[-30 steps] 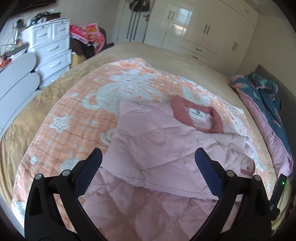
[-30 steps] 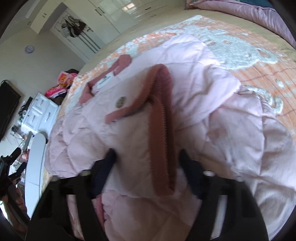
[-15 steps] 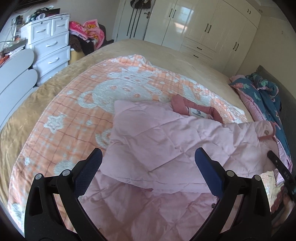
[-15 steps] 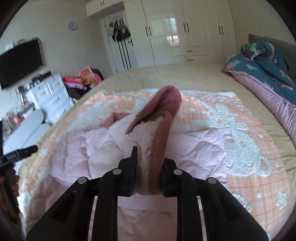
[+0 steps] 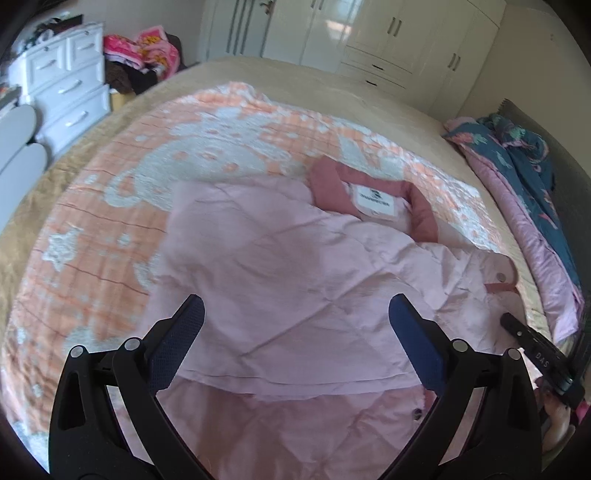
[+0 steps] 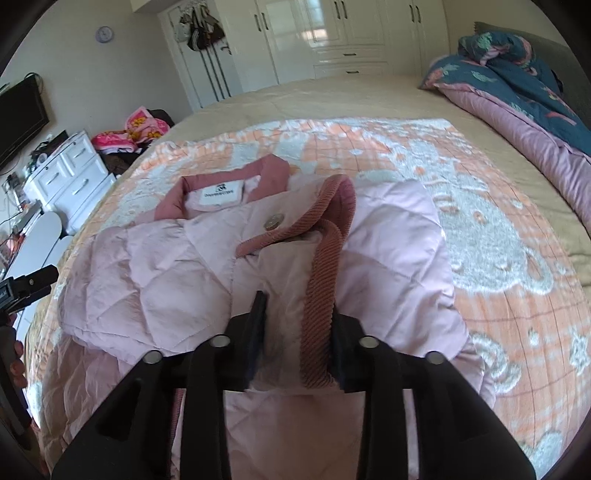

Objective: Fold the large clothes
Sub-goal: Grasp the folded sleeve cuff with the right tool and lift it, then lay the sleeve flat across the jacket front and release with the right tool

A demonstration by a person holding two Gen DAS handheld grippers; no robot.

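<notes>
A pale pink quilted jacket (image 5: 280, 266) lies on the bed with its dusty-rose collar (image 5: 369, 192) and white label facing away from me. My left gripper (image 5: 295, 321) hovers over the jacket's body, open wide, nothing between its blue pads. In the right wrist view one sleeve is folded across the jacket (image 6: 166, 280). Its ribbed rose cuff (image 6: 321, 280) runs between the fingers of my right gripper (image 6: 299, 325). The right jaws are opening and stand apart around the cuff, which rests on the jacket.
An orange-and-white patterned blanket (image 5: 110, 229) covers the beige bed under the jacket. A blue and pink duvet (image 6: 517, 92) is heaped on the right. White drawers (image 5: 66, 81) and a clothes pile (image 5: 144, 48) stand to the left, white wardrobes (image 6: 332, 33) behind.
The right gripper, which had squeezed the cuff and held it up, has widened its jaws; the sleeve now lies lower across the jacket. The left gripper drifted closer over the jacket, still open.
</notes>
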